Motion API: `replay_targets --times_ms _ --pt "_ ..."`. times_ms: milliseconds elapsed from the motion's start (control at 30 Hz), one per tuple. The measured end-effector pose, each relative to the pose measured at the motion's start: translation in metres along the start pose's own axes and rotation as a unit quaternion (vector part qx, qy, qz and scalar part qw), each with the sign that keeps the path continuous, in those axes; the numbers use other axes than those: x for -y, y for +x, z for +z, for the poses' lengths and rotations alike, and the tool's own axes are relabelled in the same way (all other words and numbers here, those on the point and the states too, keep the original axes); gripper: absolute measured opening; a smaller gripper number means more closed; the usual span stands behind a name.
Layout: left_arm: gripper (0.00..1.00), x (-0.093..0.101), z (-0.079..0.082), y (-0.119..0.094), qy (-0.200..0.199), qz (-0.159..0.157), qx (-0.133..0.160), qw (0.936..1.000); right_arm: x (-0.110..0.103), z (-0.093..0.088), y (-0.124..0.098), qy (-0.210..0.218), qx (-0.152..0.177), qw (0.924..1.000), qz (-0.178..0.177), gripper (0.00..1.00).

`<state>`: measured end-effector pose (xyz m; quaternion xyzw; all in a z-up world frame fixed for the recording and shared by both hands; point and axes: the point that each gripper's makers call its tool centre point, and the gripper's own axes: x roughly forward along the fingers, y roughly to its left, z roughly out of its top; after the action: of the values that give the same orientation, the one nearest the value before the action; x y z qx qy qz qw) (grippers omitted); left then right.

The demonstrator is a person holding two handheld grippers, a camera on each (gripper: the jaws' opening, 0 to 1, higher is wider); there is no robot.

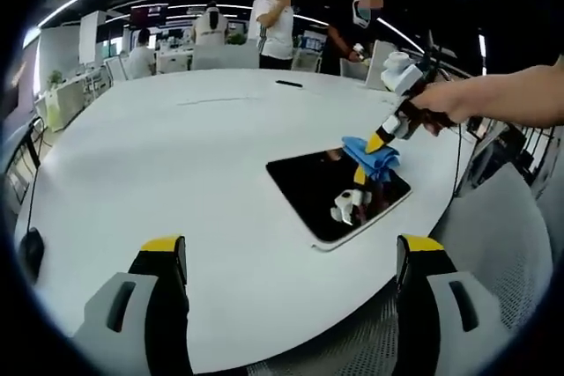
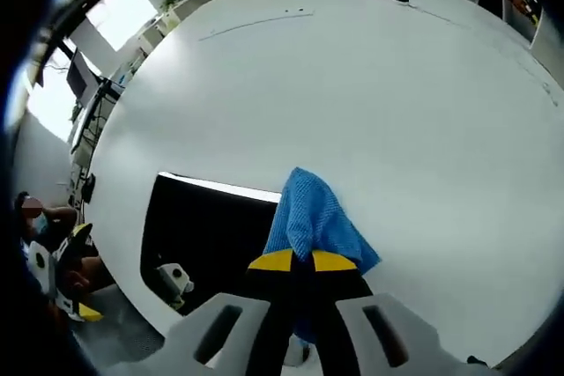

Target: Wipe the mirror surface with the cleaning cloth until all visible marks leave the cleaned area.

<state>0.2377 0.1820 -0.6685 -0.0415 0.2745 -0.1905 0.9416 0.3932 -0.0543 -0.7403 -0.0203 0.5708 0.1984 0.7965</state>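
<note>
Right gripper [image 2: 296, 261] jaws clamped on blue cloth [image 2: 310, 213], pressed at mirror [image 1: 335, 191] far edge on white table [image 1: 176, 147]; glass stretches toward left gripper [image 1: 291, 257], jaws apart, idle.

We count one white round table [image 1: 176, 165], one dark mirror [image 1: 326, 191] lying on it, one blue cleaning cloth [image 2: 310, 217], and one small black object [image 1: 288, 84] at the table's far side. Two grippers: left [image 1: 291, 257], right [image 2: 298, 261]. About five people stand or sit beyond.
</note>
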Motion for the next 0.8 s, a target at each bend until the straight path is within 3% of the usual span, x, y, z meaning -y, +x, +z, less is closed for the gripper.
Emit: replay_targets --times_ms 333,433,667,800 --pt "0.99 0.013 0.008 0.005 -0.025 -0.031 0.017 0.9991 -0.009 0.003 0.001 -0.024 -0.006 0.9996 -0.015 0.00" --pt "0.99 0.008 0.003 0.006 -0.012 -0.016 0.013 0.9997 -0.016 0.003 0.001 -0.030 -0.008 0.9994 -0.017 0.00" --pt "0.98 0.006 -0.005 0.010 0.011 -0.017 0.001 0.9998 -0.034 0.007 0.005 -0.040 -0.013 0.9990 -0.015 0.00" --pt "0.97 0.003 -0.005 0.009 0.003 -0.015 0.002 0.9999 -0.045 0.010 0.007 -0.048 -0.016 0.9986 -0.014 0.00"
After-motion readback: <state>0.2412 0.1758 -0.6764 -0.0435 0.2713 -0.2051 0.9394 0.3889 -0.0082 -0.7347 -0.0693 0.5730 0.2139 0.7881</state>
